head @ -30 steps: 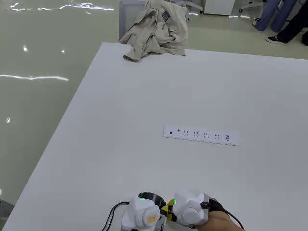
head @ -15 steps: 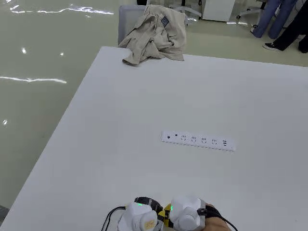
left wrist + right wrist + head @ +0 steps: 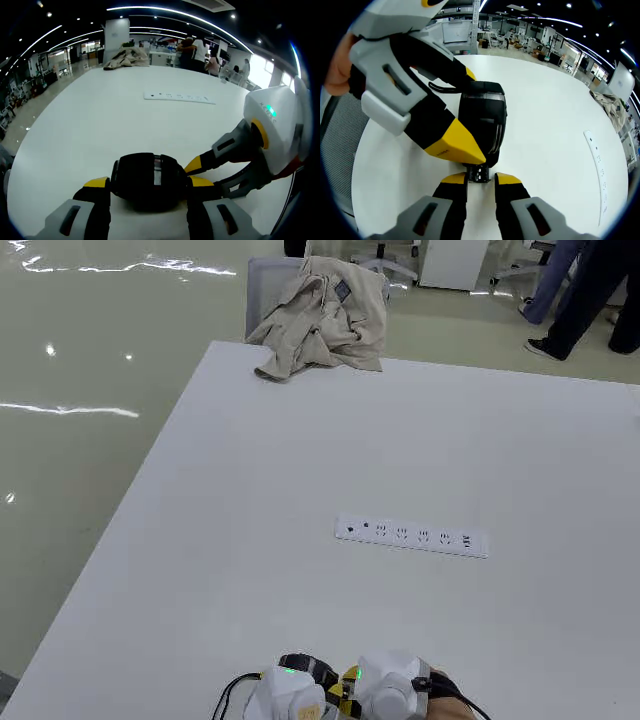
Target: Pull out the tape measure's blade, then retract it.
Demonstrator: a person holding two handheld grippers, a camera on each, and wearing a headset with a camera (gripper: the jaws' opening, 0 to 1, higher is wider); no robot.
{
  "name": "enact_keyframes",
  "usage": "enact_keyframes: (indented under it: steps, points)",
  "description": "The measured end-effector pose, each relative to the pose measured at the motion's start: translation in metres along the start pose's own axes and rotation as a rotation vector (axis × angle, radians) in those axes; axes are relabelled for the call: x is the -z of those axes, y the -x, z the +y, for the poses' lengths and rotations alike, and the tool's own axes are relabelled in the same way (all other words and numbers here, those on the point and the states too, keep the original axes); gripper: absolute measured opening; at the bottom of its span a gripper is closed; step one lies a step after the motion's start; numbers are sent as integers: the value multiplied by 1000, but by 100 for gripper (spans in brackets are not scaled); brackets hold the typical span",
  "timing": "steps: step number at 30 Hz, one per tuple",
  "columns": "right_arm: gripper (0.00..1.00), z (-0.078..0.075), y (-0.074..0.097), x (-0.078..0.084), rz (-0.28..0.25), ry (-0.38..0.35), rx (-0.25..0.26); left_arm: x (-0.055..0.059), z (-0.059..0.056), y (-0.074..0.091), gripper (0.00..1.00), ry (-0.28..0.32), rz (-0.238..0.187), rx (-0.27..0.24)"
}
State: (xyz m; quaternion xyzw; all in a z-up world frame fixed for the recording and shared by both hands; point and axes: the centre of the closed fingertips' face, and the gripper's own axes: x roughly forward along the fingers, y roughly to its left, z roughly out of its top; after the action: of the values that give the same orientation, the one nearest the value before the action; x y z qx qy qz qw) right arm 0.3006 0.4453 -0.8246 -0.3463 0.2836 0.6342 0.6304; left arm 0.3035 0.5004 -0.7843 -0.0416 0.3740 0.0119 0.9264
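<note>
Left gripper view: we've got left gripper [image 3: 148, 182] clamped on black tape measure [image 3: 150, 170], at near edge of white table [image 3: 100, 115]. Right gripper [image 3: 480, 180] pinching blade tab [image 3: 478, 173] right at case mouth. Power strip [image 3: 411, 537] well apart, jacket [image 3: 320, 310] on far corner.

Head view: set high above the near edge of the white table [image 3: 300, 460], facing forward and down its length toward the power strip [image 3: 411, 537] and the beige jacket [image 3: 320, 315].

Left gripper view: set low over the tabletop, close behind the tape measure [image 3: 150, 177], facing the power strip.

Right gripper view: equally close, facing the tape measure from the right.

All three views share the power strip.
</note>
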Motion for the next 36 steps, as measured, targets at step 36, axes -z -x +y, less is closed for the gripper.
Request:
enact_keyframes:
  steps: [36]
  points:
    - [42,4,21,-3,-86,-304,117,-2,-9,26,77,30,-51,104]
